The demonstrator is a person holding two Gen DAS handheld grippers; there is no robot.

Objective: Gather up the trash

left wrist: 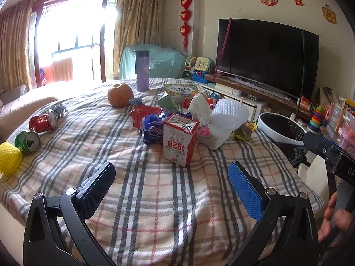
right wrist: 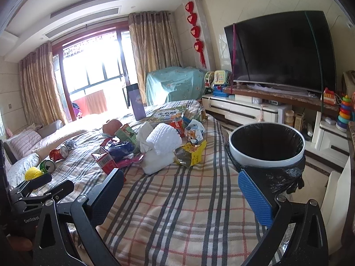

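Note:
Trash lies on a plaid-covered table. A red and white milk carton stands in the middle, with a blue wrapper, white foam net, tissue and a yellow snack bag around it. Crushed red and green cans and a yellow foam net lie at the left. A white bin with a black liner stands off the table's right edge. My left gripper is open and empty, short of the carton. My right gripper is open and empty, left of the bin.
An orange pumpkin-like fruit, a purple flask and a green book sit at the far side of the table. A TV on a low cabinet with toys stands at the right. A sofa is on the left.

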